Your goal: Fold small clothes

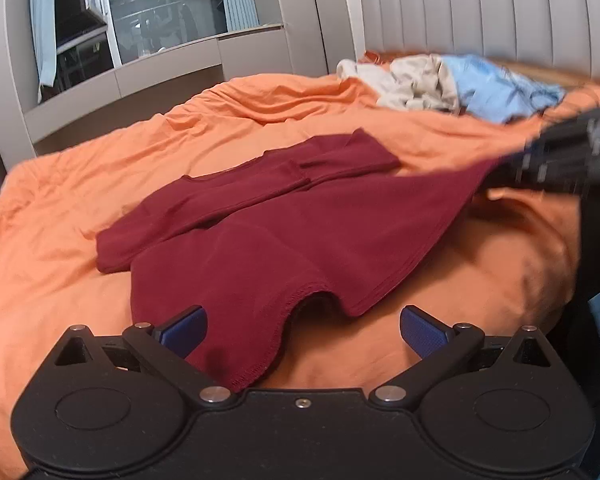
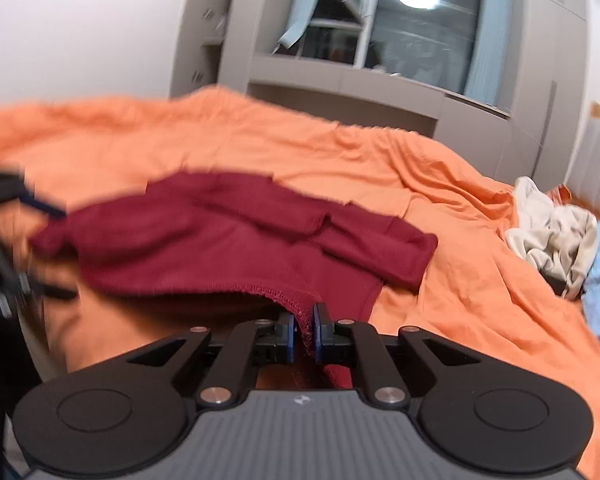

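Left wrist view shows a dark red garment [image 1: 284, 220] spread on the orange bed cover [image 1: 80, 208], with both sleeves already laid inward across the upper body, one overlapping the other near the neckline. That much of the fold looks done; the body itself is still full length and needs at least one more fold from hem toward collar. The left claw [image 1: 303, 332] hangs over the near hem with its blue pads wide apart; one hem corner lies between them, and nothing is gripped. In the right wrist view the right claw [image 2: 303, 330] has its pads drawn together and clamped on the stitched hem edge of the red garment [image 2: 236, 240], the cloth lifting slightly off the bed there. The same claw shows blurred at the right edge of the left wrist view, where that hem corner is raised. My judgement is that the job on this piece is roughly at its middle: one corner is secured, the other still has to be taken before the hem can go over. A heap of pale and blue clothes [image 1: 452, 84] waits near the padded headboard [image 1: 500, 12], apparently unfolded, so more pieces remain.
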Tool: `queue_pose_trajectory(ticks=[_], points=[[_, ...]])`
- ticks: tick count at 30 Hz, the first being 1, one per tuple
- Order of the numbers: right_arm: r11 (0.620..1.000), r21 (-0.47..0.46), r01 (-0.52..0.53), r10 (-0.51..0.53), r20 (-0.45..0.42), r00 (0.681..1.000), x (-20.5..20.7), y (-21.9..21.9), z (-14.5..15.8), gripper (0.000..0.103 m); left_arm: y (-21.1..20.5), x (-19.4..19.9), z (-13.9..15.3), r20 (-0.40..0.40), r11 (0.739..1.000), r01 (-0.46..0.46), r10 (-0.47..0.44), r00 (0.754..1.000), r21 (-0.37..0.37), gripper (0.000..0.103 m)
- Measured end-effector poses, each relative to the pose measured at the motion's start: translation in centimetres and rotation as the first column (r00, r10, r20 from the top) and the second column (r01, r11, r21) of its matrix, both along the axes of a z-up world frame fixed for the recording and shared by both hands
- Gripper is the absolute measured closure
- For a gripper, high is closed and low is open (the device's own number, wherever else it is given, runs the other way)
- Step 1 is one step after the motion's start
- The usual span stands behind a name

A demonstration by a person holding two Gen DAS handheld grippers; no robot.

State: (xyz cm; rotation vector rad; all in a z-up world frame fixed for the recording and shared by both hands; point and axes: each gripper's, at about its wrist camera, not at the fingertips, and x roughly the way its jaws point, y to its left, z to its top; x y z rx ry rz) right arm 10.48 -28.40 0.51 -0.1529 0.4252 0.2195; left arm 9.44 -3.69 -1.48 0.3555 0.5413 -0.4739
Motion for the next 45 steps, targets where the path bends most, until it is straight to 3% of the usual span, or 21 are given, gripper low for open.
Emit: queue_pose_trajectory(ticks=[3,7,12,17,20,23,25,27,30,37,45], points=[[0.997,0.074,0.036,-0.039,0.037,0.999,0.3,-1.3,1.0,0.094,-0.6,0.7,-0.5,0.007,0.999,-0.017,0.017,1.000,0.051,0.001],[0.993,0.104,0.051,-0.057,0.058,0.997,0.5,-2.1,1.6,0.095,-0.6,1.4,-0.6,0.017,0.996,-0.055,0.054,0.998,0.067,0.001],[0.994,0.099,0.053,-0.060,0.072,0.996,0.4,-2.2,1.4,0.095,0.1,1.4,-0.3,0.097,0.987,-0.125,0.114,0.989,0.106,0.012],[0.994,0.095,0.056,-0.063,0.082,0.995,0.1,-1.9,1.1,0.095,0.7,0.4,0.2,0.196,0.972,-0.141,0.103,0.975,0.187,0.021],[0.994,0.095,0.054,-0.061,0.073,0.995,0.1,-1.8,0.9,0.095,1.1,0.3,0.3,0.196,0.969,-0.141,0.100,0.976,0.205,0.026],[0.995,0.086,0.059,-0.063,0.053,0.997,0.4,-1.6,0.5,0.095,1.6,0.5,0.5,0.168,0.973,-0.151,0.121,0.978,0.177,0.032],[0.996,0.070,0.062,-0.065,0.043,0.997,0.4,-1.4,0.2,0.095,2.0,0.7,0.6,0.143,0.978,-0.142,0.120,0.982,0.150,0.047],[0.997,0.049,0.063,-0.065,0.047,0.997,0.0,-0.9,-0.1,0.095,2.1,0.7,0.6,0.119,0.986,-0.113,0.098,0.988,0.124,0.075],[0.997,0.014,0.077,-0.077,0.073,0.994,-0.8,-0.1,-0.4,0.095,2.0,0.4,0.8,0.138,0.990,-0.090,0.075,0.988,0.105,0.096],[0.992,0.002,0.130,-0.128,0.162,0.978,-2.3,1.1,-0.1,0.096,2.0,-1.3,3.5,0.299,0.987,-0.146,0.118,0.947,0.071,0.099],[0.978,-0.089,0.188,-0.144,0.365,0.920,-6.9,2.6,2.9,0.097,2.2,-4.4,8.7,0.398,0.990,-0.138,0.116,0.910,0.026,0.099]])
